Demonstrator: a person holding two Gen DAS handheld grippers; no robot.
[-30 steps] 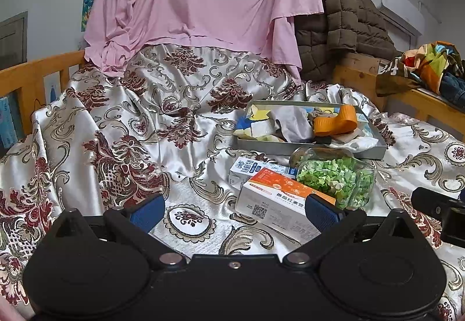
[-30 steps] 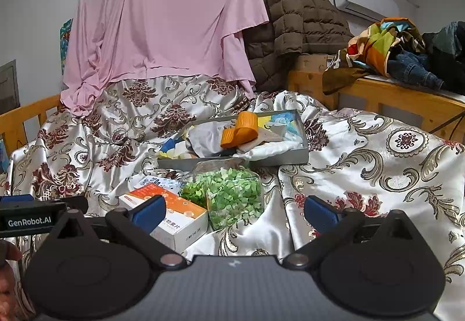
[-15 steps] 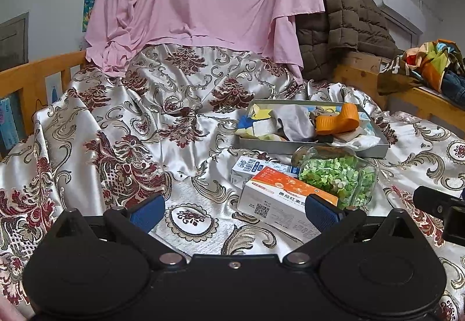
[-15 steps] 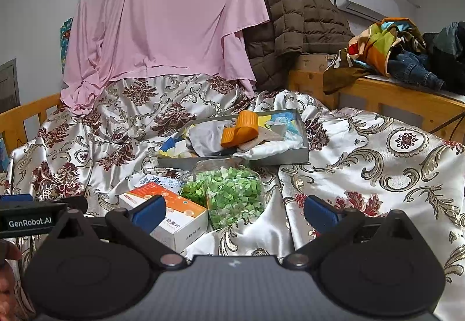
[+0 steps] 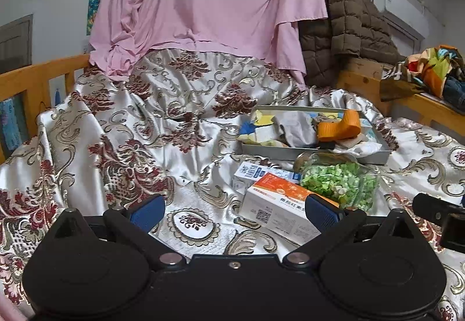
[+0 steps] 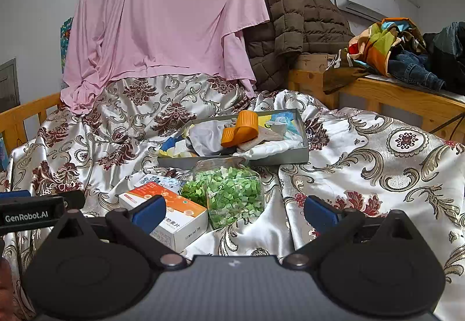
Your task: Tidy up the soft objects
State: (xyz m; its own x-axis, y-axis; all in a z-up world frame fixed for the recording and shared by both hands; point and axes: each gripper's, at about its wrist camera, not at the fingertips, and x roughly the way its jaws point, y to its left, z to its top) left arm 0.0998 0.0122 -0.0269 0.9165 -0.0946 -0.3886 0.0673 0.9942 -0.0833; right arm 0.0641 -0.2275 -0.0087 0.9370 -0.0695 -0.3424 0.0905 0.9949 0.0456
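Both tongs, left [image 5: 234, 209] and right [image 6: 234, 212], gaped wide, holding nothing. Ahead of them a tray [image 6: 303, 151] held the soft things, an orange strap [image 6: 241, 129] on top. Between lay a jar [image 6: 232, 194] of green bits and two boxes [image 6: 171, 215]. Bare cloth [image 6: 363, 164] lay open rightward.

Your left gripper [image 5: 234, 208] is held low and level, its two blue-padded fingers [image 5: 147, 210] spread wide with nothing between them. Your right gripper [image 6: 234, 210] sits the same way, blue pads far apart and empty. The two are side by side at about the same height: the left one's black body pokes into the right wrist view at the left edge (its printed label is readable there), and the right one's dark body shows at the right edge of the left wrist view.
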